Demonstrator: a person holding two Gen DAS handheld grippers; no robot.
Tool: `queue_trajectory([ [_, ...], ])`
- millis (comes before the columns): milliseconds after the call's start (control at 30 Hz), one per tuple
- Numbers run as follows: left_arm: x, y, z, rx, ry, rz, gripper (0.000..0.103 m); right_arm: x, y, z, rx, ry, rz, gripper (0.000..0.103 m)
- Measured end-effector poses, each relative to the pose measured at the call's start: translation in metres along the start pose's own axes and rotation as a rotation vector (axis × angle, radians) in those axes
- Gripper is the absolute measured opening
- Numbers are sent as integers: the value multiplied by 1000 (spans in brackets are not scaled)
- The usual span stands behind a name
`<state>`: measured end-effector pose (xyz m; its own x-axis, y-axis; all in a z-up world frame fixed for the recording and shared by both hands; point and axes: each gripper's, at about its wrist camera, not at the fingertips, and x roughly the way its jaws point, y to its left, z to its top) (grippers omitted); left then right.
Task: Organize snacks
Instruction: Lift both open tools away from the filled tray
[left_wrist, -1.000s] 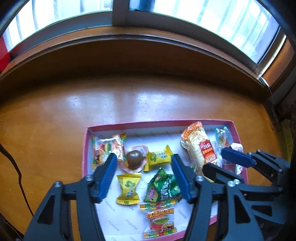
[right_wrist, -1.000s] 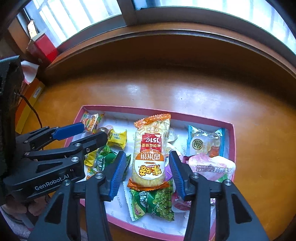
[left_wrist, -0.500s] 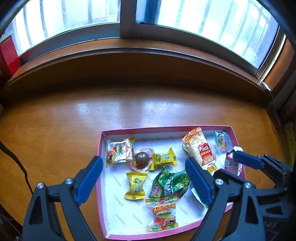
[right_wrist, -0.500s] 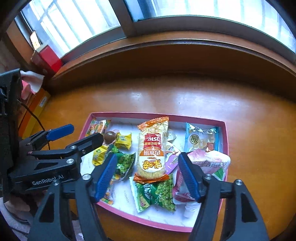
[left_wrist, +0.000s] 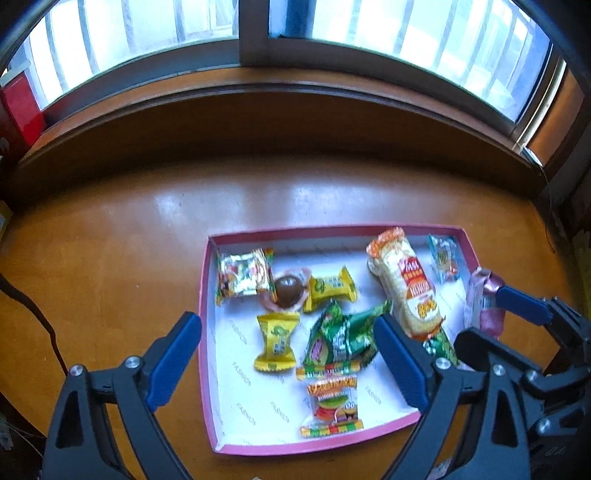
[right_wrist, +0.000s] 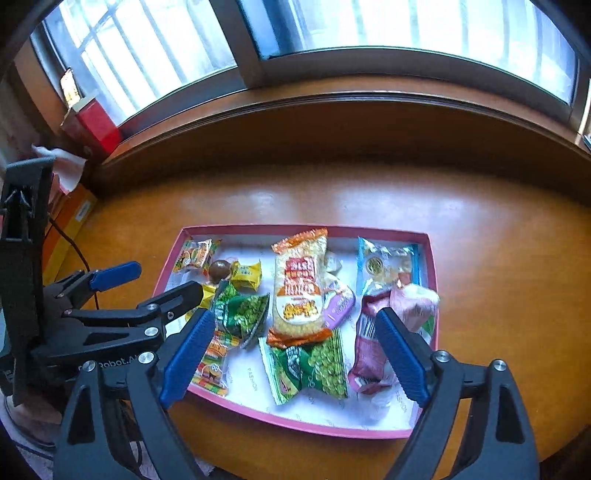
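Note:
A pink-rimmed tray (left_wrist: 210, 295) (right_wrist: 295, 229) on the wooden table holds several wrapped snacks. Among them are an orange rice-cracker pack (left_wrist: 406, 280) (right_wrist: 299, 280), green pea packets (left_wrist: 343, 339) (right_wrist: 314, 365), yellow candies (left_wrist: 277, 343), a chocolate ball (left_wrist: 288, 290) and a pink packet (right_wrist: 369, 350). My left gripper (left_wrist: 286, 325) (right_wrist: 147, 282) hovers above the tray's left half, its jaws still opening and touching nothing. My right gripper (right_wrist: 295, 317) (left_wrist: 517, 321) hovers above the right half, jaws also opening, with no snack pressed between its pads.
The tray sits near the table's front edge, with bare orange-brown wood (left_wrist: 110, 258) around it. A raised window sill (right_wrist: 332, 122) runs along the back. A red box (right_wrist: 96, 125) and an orange box (right_wrist: 70, 221) stand at the left. A black cable (left_wrist: 33, 306) trails over the table's left side.
The jaws of both grippers have spread much wider. Both grippers have drawn back and risen from the tray, which now looks smaller. The snacks lie where they were.

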<state>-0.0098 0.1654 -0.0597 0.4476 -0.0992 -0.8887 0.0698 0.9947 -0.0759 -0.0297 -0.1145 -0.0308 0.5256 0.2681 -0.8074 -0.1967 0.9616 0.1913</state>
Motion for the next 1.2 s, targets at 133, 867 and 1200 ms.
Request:
queue_trajectory([
  [133, -5, 0, -14, -6, 23, -8, 97, -2, -5, -9, 30, 0, -10, 95],
  [867, -2, -2, -19, -12, 39, -22, 97, -7, -7, -14, 65, -24, -48, 96],
  [1200, -7, -8, -16, -4, 30, -31, 97, -7, -6, -14, 63, -22, -49, 96],
])
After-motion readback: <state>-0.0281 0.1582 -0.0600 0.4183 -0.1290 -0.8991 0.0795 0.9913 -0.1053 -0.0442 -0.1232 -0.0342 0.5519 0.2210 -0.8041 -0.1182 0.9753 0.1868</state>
